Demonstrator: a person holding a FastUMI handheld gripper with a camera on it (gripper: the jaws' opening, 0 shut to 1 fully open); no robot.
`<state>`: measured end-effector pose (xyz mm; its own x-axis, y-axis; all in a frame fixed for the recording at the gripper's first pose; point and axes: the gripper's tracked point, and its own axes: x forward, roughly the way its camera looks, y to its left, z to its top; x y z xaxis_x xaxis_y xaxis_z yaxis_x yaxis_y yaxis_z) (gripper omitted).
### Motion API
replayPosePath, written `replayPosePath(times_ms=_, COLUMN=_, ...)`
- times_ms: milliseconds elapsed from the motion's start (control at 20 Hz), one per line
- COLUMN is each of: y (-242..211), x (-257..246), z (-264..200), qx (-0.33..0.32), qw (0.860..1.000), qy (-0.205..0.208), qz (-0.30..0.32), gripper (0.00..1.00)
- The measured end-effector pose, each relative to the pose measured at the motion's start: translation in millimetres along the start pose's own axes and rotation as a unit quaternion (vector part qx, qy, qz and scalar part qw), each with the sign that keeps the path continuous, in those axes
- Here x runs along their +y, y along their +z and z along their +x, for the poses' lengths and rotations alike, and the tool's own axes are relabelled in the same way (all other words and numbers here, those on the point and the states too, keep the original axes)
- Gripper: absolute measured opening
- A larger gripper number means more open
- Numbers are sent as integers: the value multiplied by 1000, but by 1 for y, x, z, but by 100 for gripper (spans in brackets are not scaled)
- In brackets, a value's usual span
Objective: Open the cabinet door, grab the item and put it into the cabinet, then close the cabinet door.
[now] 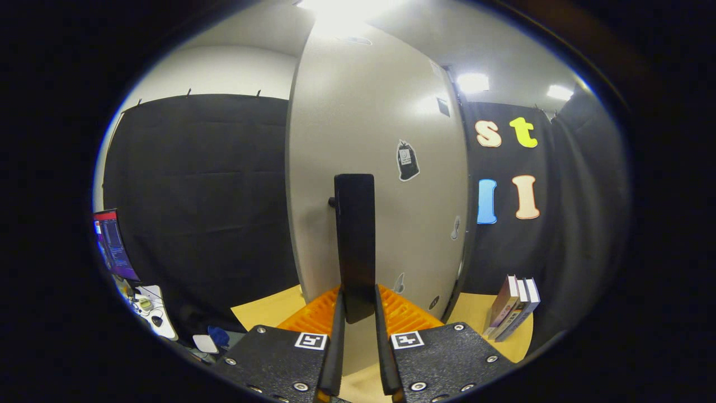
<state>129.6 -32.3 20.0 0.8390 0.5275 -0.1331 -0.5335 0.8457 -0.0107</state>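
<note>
My gripper (358,313) is clamped on the handle (354,240), a flat, glossy black upright bar on the smooth pale door (386,140); both ribbed fingers (338,324) press its lower end. Stickers dot the door. The books (513,308) stand on the wooden table (268,310) to the right, beyond my fingers. The handle's mount is mostly hidden.
</note>
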Motion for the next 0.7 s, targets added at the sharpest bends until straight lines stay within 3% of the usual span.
replayPosePath(times_ms=250, y=-2, x=-32, z=-26, qx=-12, qw=999, qy=-37, qz=-23, gripper=27)
replayPosePath(times_ms=500, y=-4, x=-56, z=-41, qx=-24, qw=996, qy=-90, qz=-3, gripper=27)
replayPosePath(times_ms=700, y=-8, x=-77, z=-53, qx=-35, qw=987, qy=-158, qz=16, gripper=36)
